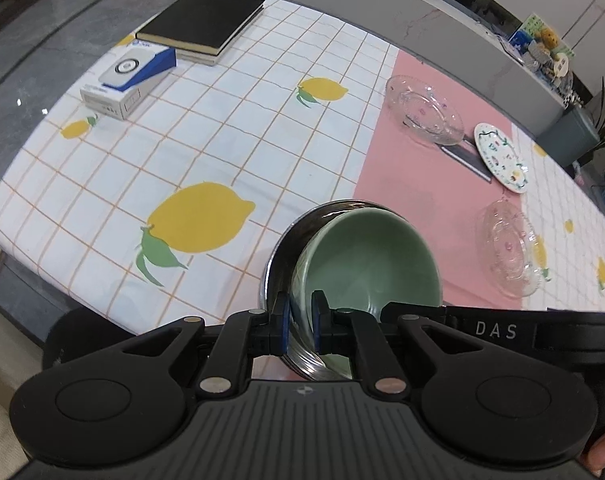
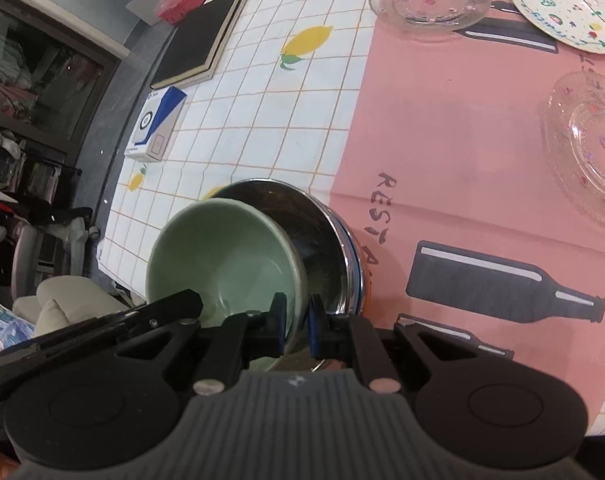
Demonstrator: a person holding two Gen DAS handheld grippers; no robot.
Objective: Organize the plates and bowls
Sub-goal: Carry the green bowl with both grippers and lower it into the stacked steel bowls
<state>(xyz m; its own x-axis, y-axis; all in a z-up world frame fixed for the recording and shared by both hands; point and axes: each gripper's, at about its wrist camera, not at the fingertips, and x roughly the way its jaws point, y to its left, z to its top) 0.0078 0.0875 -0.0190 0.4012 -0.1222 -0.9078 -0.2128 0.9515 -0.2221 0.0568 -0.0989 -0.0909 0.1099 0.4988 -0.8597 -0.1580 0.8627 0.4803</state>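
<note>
Left wrist view: the left claw (image 1: 300,322) is seen clamped narrowly on the near rims of the green bowl (image 1: 376,254) and the steel bowl (image 1: 280,258) around it. In the right wrist view the right claw (image 2: 296,326) is clamped on the green bowl's (image 2: 222,256) other rim. Beyond the steel bowl (image 2: 322,236), two glass plates (image 2: 428,0) (image 2: 590,144) and a painted plate (image 2: 562,14) are set on the table (image 2: 422,120).

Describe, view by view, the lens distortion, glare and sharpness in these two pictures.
Left wrist view: fisheye bows the table edge and tablecloth grid; glare flecks the glass plates; focus is sharp throughout. Right wrist view: corners vignette dark, the steel bowl mirrors light, the green bowl looks evenly lit.
</note>
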